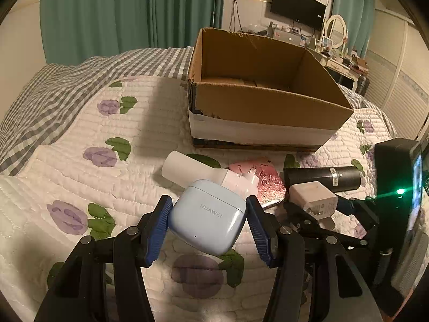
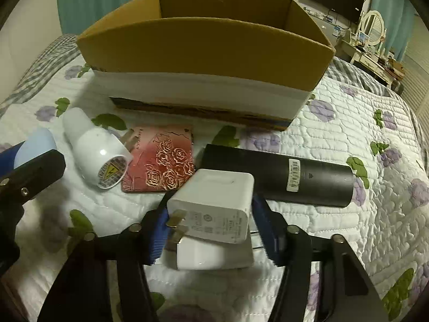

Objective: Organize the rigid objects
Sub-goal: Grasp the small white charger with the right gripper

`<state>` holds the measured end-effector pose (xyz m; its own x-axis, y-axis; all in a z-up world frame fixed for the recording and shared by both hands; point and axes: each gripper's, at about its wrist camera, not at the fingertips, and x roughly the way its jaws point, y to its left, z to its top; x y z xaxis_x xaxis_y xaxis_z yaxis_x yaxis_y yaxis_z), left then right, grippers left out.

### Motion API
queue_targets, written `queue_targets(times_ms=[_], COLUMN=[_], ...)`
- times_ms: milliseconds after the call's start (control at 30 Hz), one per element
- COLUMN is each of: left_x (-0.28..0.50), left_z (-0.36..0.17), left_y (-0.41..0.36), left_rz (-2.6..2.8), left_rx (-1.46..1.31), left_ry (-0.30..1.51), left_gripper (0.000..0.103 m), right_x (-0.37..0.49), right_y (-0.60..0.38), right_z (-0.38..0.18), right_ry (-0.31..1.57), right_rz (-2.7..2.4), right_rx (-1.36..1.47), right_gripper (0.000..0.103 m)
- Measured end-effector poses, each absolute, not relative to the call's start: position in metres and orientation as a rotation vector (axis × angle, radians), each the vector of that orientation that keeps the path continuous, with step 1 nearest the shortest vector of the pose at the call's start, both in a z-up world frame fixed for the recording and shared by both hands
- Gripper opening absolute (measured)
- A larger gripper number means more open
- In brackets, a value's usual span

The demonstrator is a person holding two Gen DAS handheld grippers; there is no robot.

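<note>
1. Earbud case, pale blue, clamped between the pads of the left tongs, above the bed quilt.
2. Right tongs grip a white charger, above a second white plug block.
3. Cardboard box sits open beyond, on the bed; black cylinder lies before it.

Your rigid objects, spread on the quilt before the open brown cardboard box

You have a pale blue HUAWEI earbud case tilted; a white wall charger with metal prongs above a second white block; a matte black cylinder lying flat; a pink rose-embossed card wallet; a white cylindrical plug on its side.
</note>
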<state>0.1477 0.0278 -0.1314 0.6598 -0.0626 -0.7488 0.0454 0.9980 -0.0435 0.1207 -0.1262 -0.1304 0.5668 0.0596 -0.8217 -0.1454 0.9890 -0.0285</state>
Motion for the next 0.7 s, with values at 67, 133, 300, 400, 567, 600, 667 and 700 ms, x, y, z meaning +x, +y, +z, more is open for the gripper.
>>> queue_targets(times_ms=[67, 133, 300, 400, 567, 600, 667, 700], left_x=[0.147, 0.147, 0.136, 0.125, 0.107, 0.103, 0.099, 0.097], left_z=[-0.132, -0.131, -0.115, -0.099, -0.072, -0.066, -0.056, -0.049], left_y=[0.028, 0.028, 0.022, 0.019, 0.014, 0.013, 0.010, 0.007], left_rz=[-0.059, -0.059, -0.069, -0.063, -0.055, -0.055, -0.061, -0.067], left_rx=[-0.021, -0.029, -0.024, -0.017, -0.010, -0.009, -0.011, -0.009], left_ry=[0.848, 0.851, 0.818, 0.787, 0.742, 0.731, 0.719, 0.710], left_gripper=[0.057, 0.057, 0.057, 0.058, 0.058, 0.058, 0.058, 0.058], right_x=[0.117, 0.113, 0.098, 0.086, 0.060, 0.058, 0.050, 0.048], right_y=[-0.128, -0.128, -0.129, -0.135, -0.148, -0.148, -0.152, -0.153], right_z=[-0.127, -0.124, -0.106, -0.087, -0.051, -0.046, -0.031, -0.025], right_ry=[0.955, 0.951, 0.914, 0.866, 0.794, 0.786, 0.758, 0.745], right_rz=[0.129, 0.153, 0.196, 0.204, 0.220, 0.220, 0.227, 0.228], right_rx=[-0.100, -0.102, -0.108, -0.106, -0.075, -0.072, -0.060, -0.059], right_gripper=[0.055, 0.054, 0.053, 0.053, 0.053, 0.053, 0.053, 0.053])
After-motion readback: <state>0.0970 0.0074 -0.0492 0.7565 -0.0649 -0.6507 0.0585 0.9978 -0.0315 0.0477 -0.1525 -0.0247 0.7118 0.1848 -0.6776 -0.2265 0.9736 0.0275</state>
